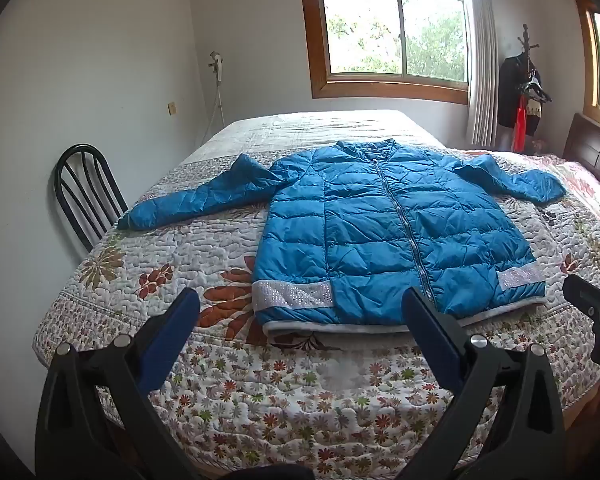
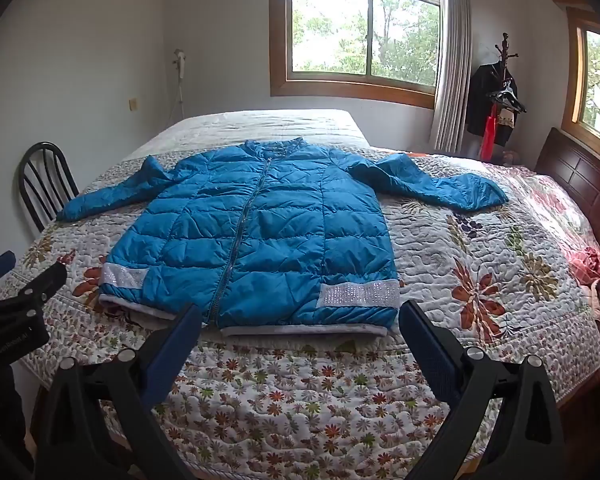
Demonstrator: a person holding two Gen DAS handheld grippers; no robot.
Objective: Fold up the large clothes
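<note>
Left wrist view looks down the length of a bed (image 1: pixel 284 408) covered with a flowered quilt, and on it lies a blue puffer jacket (image 1: pixel 380 232), front up, zipped, collar toward the far window (image 1: pixel 392 32). Both sleeves are stretched out to the sides, one reaching toward a black chair (image 1: pixel 86 192) that stands against the bed's edge, the other toward the dark wooden headboard (image 1: pixel 592 152). Silver sparkly bands run near the hem on each side.

The left gripper (image 1: pixel 300 304) hangs above the quilt just short of the jacket's hem, its fingers (image 1: pixel 172 340) spread wide with nothing between them. They touch neither the jacket nor the quilt as far as I can see.

From the right wrist view, the right gripper (image 2: pixel 300 312) sits in much the same place, near the hem, fingers (image 2: pixel 428 348) also spread wide and empty. Part of the left gripper shows at the lower left edge of this view, well apart from the jacket.

A coat stand (image 2: pixel 496 92) with dark clothes stands in the corner by the curtain (image 2: pixel 452 64). Rumpled reddish bedding (image 2: pixel 596 276) lies near the headboard.
</note>
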